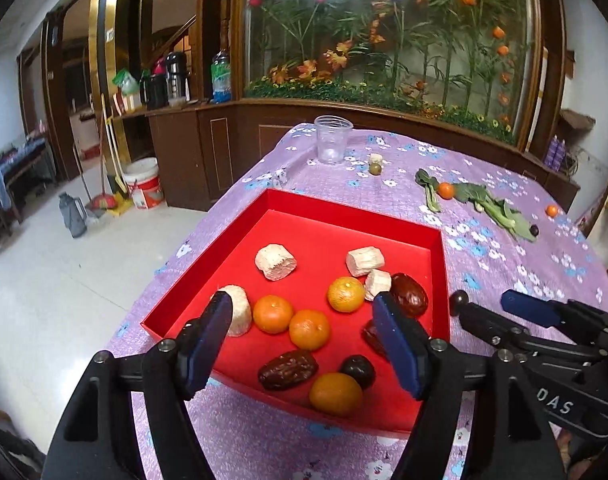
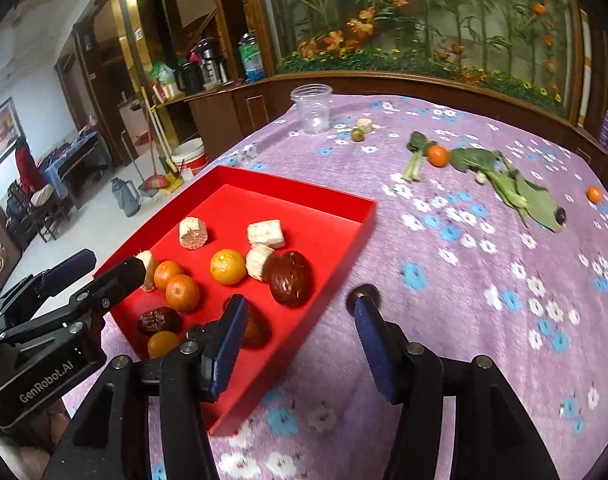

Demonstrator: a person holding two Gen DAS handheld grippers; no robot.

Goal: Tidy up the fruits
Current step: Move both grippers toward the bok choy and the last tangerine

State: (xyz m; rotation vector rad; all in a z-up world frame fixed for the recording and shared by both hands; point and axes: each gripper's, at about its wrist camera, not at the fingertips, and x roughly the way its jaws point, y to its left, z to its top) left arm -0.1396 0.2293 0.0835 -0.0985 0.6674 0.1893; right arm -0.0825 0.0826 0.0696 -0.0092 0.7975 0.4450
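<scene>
A red tray (image 1: 356, 210) (image 2: 295, 194) on the purple flowered cloth holds several oranges (image 1: 272, 313) (image 2: 227, 266), pale cut chunks (image 1: 275, 261) (image 2: 265, 233) and dark dates (image 1: 287, 369) (image 2: 289, 278). My left gripper (image 1: 304, 320) is open and empty above the tray's near part. My right gripper (image 2: 299, 308) is open and empty over the tray's right rim; it also shows in the left wrist view (image 1: 484, 302). Loose on the cloth: an orange (image 2: 438, 156) (image 1: 446, 190), a small orange (image 2: 594, 194) (image 1: 551, 211), a green fruit (image 2: 357, 134) (image 1: 375, 168), a dark fruit (image 2: 560, 215) (image 1: 534, 230).
A clear plastic cup (image 1: 332, 139) (image 2: 312, 108) stands at the far edge. Leafy greens (image 2: 516, 190) (image 1: 492, 204) lie at the far right. A pale chunk (image 2: 364, 124) sits by the green fruit. The table's left edge drops to the floor.
</scene>
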